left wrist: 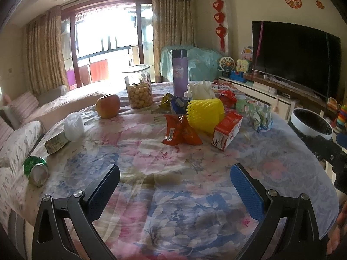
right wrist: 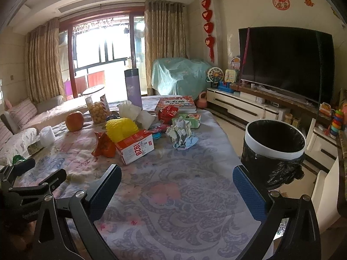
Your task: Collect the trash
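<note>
Trash heaped mid-table on floral cloth (left wrist: 173, 195), seen from left wrist cam: orange snack wrapper (left wrist: 181, 131), yellow foam net (left wrist: 205, 113), red-white carton (left wrist: 227, 131), crumpled paper (left wrist: 260, 114) further rt. Off to left edge: crushed green can (left wrist: 35, 169), flattened pack (left wrist: 56, 144), white foam net (left wrist: 73, 124). Apple (left wrist: 108, 106), snack jar (left wrist: 138, 86), purple flask (left wrist: 180, 71) behind pile. Left gripper (left wrist: 174, 182) released, pads spread wide, nothing between, hung over bare cloth, well short of pile. Bin (left wrist: 310, 121) at far rt, off table edge.

Rt wrist cam: same pile, carton (right wrist: 134, 147) marked 1928 touching wrapper (right wrist: 104, 145), net (right wrist: 121, 129) just behind, paper wad (right wrist: 182, 135) apart to rt. Right gripper (right wrist: 176, 183) also released, empty, above cloth. Black-lined bin (right wrist: 274, 149) beside table, near rt pad.
</note>
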Action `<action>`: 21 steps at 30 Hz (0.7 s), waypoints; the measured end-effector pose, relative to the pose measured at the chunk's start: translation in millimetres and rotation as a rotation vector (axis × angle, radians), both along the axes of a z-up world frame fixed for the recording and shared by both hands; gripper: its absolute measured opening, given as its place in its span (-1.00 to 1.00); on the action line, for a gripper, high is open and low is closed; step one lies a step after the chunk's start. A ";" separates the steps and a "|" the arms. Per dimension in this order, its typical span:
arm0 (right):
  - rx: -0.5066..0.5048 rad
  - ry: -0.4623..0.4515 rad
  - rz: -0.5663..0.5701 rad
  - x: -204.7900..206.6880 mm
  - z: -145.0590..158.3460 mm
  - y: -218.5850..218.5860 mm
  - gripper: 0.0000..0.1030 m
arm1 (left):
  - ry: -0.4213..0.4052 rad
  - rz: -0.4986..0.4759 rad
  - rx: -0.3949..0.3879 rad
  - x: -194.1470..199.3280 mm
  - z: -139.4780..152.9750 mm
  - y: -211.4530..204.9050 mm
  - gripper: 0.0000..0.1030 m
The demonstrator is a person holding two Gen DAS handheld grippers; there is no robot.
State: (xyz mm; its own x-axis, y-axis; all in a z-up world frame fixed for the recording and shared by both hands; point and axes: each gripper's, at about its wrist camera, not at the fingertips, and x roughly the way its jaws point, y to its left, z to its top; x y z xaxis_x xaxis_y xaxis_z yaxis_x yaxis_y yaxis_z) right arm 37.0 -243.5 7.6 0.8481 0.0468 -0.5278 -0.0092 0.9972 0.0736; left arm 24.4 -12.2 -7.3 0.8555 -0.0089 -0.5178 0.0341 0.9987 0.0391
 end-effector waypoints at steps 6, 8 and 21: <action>0.001 -0.002 0.003 0.1 0.4 -0.7 1.00 | -0.015 0.001 0.000 -5.6 2.6 3.8 0.99; -0.001 -0.005 0.002 -0.4 -0.4 1.7 1.00 | -0.021 -0.001 0.000 -7.8 3.4 4.1 0.99; -0.005 -0.026 0.002 -6.2 1.3 6.1 1.00 | -0.060 -0.011 -0.004 -18.8 8.7 6.9 0.98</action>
State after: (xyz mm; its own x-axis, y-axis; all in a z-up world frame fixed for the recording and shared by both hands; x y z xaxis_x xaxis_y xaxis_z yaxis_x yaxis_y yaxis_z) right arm 30.8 -237.4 8.9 0.8615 0.0461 -0.5056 -0.0130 0.9975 0.0688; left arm 5.6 -5.3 1.5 0.8847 -0.0202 -0.4657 0.0423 0.9984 0.0371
